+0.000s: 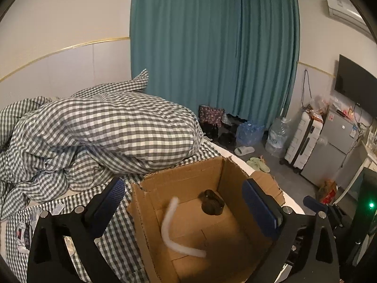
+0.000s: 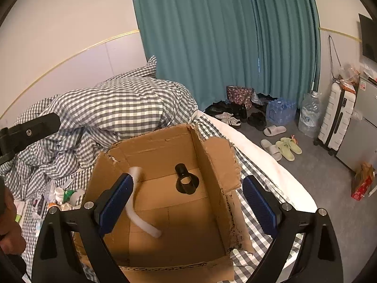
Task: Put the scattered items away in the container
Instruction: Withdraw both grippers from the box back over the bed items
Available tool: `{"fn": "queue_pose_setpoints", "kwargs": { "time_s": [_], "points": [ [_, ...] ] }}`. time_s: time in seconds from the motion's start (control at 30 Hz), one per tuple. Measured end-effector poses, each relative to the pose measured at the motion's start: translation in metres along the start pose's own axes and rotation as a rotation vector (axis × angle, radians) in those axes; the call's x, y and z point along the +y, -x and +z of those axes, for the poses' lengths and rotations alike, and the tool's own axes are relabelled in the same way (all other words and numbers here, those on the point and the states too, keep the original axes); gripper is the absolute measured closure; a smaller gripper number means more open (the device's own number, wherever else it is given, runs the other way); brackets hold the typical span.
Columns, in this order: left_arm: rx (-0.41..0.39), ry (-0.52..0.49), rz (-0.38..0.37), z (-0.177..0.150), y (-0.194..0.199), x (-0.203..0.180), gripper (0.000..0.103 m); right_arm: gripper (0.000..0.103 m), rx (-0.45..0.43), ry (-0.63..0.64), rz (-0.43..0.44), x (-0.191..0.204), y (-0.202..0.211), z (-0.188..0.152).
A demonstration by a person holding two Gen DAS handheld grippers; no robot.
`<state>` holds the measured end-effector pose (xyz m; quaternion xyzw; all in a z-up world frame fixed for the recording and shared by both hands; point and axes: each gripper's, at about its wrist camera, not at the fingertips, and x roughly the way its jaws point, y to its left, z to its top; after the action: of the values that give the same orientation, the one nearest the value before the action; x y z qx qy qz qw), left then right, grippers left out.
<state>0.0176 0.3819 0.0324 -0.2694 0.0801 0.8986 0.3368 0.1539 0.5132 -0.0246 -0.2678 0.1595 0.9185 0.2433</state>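
An open cardboard box (image 1: 150,202) (image 2: 212,162) stands on the checked bed. Inside it lie a curved white tube (image 1: 173,231) (image 2: 136,214), blurred, and a black funnel-shaped piece (image 1: 212,201) (image 2: 186,181). My left gripper (image 1: 188,207) is open and empty above the box. My right gripper (image 2: 188,202) is open and empty above the box too. Several small scattered items (image 2: 59,195) lie on the bed left of the box, and some flat packets (image 1: 23,233) lie at the left in the left wrist view.
A rumpled checked duvet (image 1: 106,129) (image 2: 113,108) is piled behind the box. The bed edge (image 2: 271,160) runs to the right; slippers (image 2: 285,148), shoes, water bottles (image 2: 280,108) and a white suitcase (image 2: 334,118) are on the floor beyond.
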Motion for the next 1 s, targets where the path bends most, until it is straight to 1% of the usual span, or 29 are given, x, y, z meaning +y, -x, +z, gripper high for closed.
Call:
{"fn": "queue_pose_setpoints", "kwargs": {
  "time_s": [0.1,0.2,0.27,0.4,0.57,0.8,1.0],
  "points": [
    [-0.002,0.021,0.015,-0.002,0.006,0.012,0.0,0.008,-0.004,0.006,0.009,0.008,0.002,0.001],
    [-0.008,0.042,0.034,-0.003,0.014,0.028,0.0,0.004,-0.012,0.012,0.021,0.017,0.006,0.002],
    [-0.015,0.059,0.05,-0.004,0.022,0.04,0.0,0.004,-0.022,0.022,0.033,0.026,0.009,0.003],
    [-0.034,0.086,0.083,-0.005,0.04,0.063,0.0,0.0,-0.038,0.05,0.052,0.05,0.017,0.007],
    [-0.058,0.118,0.13,-0.011,0.068,0.094,0.0,0.0,-0.048,0.082,0.078,0.077,0.027,0.007],
    [-0.089,0.162,0.219,-0.027,0.109,0.146,0.0,0.0,-0.063,0.137,0.133,0.128,0.042,0.006],
    [-0.105,0.225,0.305,-0.045,0.145,0.199,0.0,0.0,-0.067,0.197,0.208,0.183,0.051,0.0]
  ]
}}
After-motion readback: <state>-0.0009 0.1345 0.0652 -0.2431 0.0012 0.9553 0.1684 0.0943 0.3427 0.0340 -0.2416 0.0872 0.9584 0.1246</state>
